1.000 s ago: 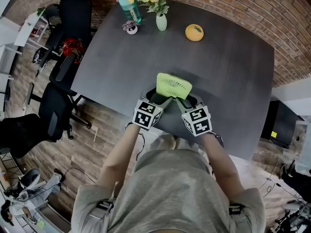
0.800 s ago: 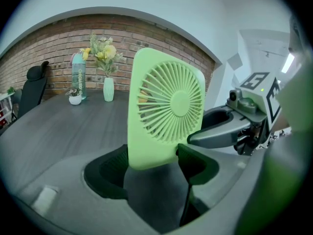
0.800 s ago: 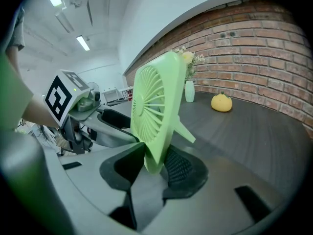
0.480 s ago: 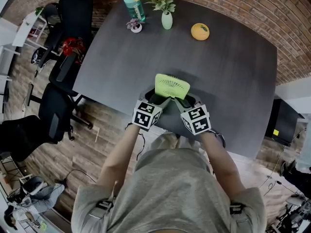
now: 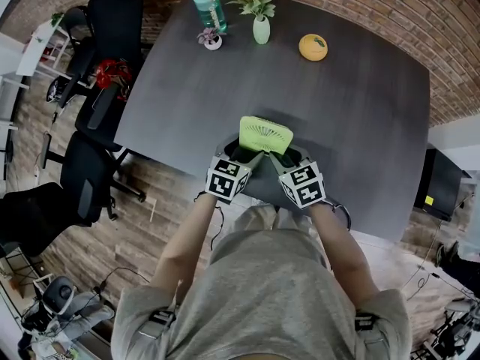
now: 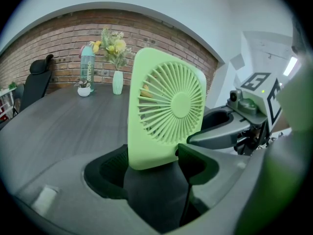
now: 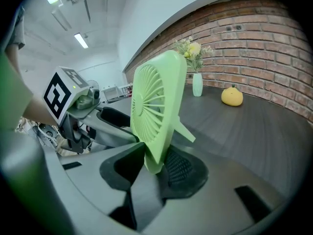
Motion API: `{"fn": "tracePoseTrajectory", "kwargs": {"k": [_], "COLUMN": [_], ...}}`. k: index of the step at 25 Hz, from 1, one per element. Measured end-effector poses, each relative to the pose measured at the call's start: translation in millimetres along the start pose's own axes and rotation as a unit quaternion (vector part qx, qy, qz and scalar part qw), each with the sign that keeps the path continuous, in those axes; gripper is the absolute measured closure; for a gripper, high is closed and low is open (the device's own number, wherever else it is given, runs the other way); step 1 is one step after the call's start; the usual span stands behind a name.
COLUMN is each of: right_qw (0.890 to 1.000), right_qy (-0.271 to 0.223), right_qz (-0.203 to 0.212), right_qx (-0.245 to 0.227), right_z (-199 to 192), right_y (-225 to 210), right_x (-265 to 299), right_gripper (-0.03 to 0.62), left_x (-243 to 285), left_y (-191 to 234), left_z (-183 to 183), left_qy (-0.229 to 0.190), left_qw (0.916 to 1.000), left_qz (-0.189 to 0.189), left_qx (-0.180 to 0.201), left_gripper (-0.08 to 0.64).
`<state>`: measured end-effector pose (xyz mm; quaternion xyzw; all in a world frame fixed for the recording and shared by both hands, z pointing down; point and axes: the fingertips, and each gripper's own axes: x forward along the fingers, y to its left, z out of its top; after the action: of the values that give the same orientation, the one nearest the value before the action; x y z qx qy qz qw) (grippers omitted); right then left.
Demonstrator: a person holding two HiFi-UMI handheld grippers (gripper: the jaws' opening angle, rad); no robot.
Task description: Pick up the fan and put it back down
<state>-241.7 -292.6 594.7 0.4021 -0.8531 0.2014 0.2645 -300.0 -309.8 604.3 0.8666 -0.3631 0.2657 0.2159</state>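
Note:
A light green square fan stands upright over the near part of the dark table, held from both sides. My left gripper is shut on its lower left corner and my right gripper on its lower right corner. In the left gripper view the fan's grille rises from between the jaws of the left gripper. In the right gripper view the fan shows edge-on, with its stand sticking out behind, pinched by the right gripper. Whether its base touches the table I cannot tell.
At the table's far edge stand a teal bottle, a small white pot, a pale vase of flowers and an orange fruit. Black office chairs stand left of the table. The table's front edge lies just below the grippers.
In the head view the things at the table's far edge have slid right while the held fan stays put, so fan and grippers have shifted slightly left over the table. Both grips are unchanged.

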Motion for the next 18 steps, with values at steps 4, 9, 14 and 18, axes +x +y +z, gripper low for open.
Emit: {"fn": "tracePoseTrajectory", "kwargs": {"k": [4, 9, 14, 18], "right_qw": [1.0, 1.0, 1.0, 1.0], "right_qy": [0.005, 0.012, 0.009, 0.009], "right_qz": [-0.002, -0.005, 0.001, 0.004], "right_qx": [0.001, 0.002, 0.006, 0.008], "right_z": [-4, -9, -7, -9], "right_y": [2, 3, 2, 0], "right_x": [4, 9, 11, 13], "right_gripper": [0.466, 0.466, 0.463, 0.457], "left_x": [1, 1, 2, 5], "left_y": [2, 4, 7, 7], "left_z": [-6, -9, -9, -8], "left_qy": [0.007, 0.011, 0.013, 0.013], "left_qw": [1.0, 0.9999, 0.9999, 0.9999], "left_qz": [-0.001, 0.0, 0.002, 0.004], "left_qx": [0.002, 0.006, 0.008, 0.009], "left_gripper": [0.238, 0.238, 0.238, 0.238]}}
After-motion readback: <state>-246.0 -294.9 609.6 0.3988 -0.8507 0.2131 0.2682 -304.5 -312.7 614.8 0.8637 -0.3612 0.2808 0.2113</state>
